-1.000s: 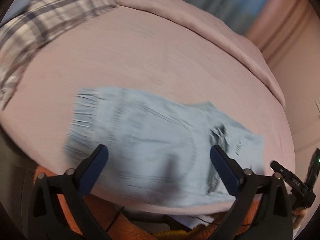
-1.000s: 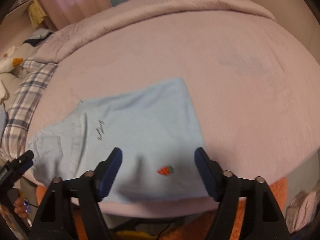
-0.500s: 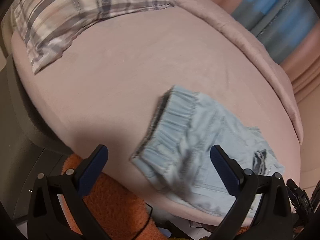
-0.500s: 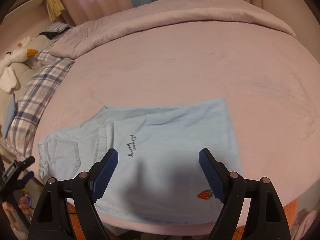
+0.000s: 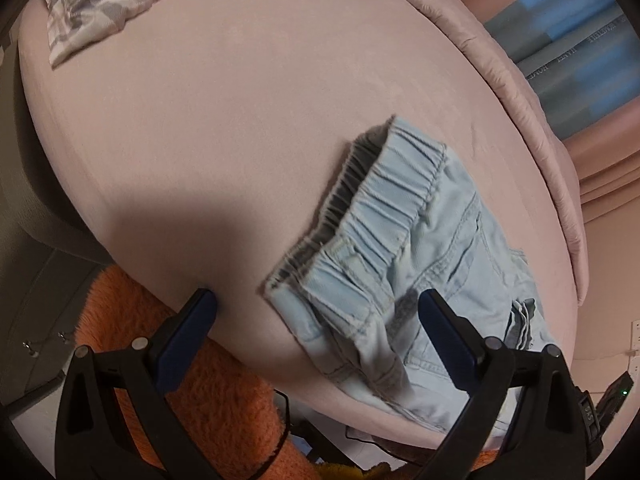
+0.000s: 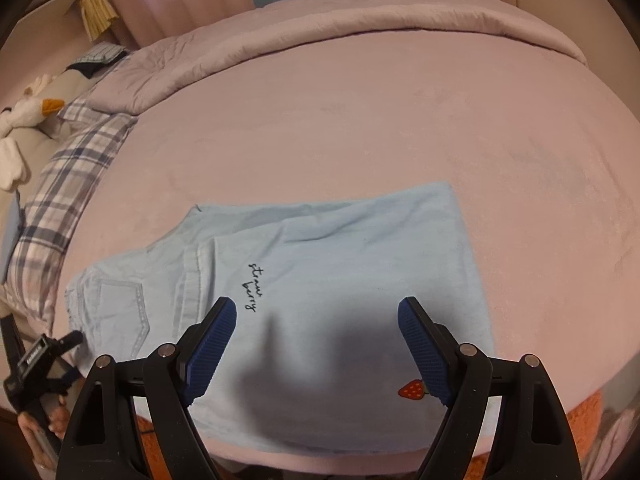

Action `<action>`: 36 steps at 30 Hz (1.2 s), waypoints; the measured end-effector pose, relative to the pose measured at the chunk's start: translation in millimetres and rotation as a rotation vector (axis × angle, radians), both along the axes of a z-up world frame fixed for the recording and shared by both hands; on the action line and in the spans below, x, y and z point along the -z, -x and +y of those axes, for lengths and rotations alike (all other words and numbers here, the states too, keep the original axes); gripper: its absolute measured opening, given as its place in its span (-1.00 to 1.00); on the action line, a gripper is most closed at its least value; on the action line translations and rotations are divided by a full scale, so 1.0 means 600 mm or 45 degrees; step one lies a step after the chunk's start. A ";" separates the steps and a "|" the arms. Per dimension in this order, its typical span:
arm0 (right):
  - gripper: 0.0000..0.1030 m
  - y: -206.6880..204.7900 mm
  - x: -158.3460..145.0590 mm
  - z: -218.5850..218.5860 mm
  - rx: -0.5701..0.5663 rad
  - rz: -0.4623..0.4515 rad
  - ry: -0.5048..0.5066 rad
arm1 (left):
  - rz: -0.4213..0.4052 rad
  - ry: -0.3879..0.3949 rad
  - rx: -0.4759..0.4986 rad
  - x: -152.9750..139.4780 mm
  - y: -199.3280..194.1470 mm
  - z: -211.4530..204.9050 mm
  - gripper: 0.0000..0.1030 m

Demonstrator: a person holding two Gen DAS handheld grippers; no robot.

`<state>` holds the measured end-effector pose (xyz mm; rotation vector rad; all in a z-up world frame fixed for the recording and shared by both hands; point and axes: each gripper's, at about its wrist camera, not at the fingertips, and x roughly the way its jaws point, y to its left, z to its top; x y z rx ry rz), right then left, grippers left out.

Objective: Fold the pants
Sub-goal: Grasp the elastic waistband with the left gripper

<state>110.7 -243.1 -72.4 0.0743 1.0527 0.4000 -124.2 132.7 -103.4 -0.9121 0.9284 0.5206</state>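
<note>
A: Left wrist view: left gripper point(image 5: 316, 308) hung wide open over the elastic waistband point(image 5: 396, 184); light-blue pants point(image 5: 420, 264) lay at the bed's point(image 5: 200, 120) near edge.

B: I'd pinch both waistband layers squarely.

A: Right wrist view: right gripper point(image 6: 316, 320) gaped, empty, above the pant legs point(image 6: 360, 248). No containers seen.

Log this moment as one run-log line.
task: fold pants | pants: flat on bed, near edge | left gripper: open, over waistband | right gripper: open, above leg | held: nothing
</note>
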 end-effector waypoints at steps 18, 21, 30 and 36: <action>0.61 0.000 0.010 -0.006 0.024 0.055 -0.036 | -0.115 0.071 0.015 -0.006 -0.011 0.010 0.33; 0.61 0.001 0.011 -0.007 0.030 0.061 -0.038 | -0.113 0.047 0.021 -0.011 -0.015 0.004 0.40; 0.61 0.004 0.021 -0.019 0.054 0.103 -0.067 | -0.087 0.032 0.001 -0.019 -0.024 -0.008 0.34; 0.61 0.005 0.018 -0.024 0.064 0.092 -0.075 | -0.100 0.101 0.032 -0.016 -0.010 -0.027 0.30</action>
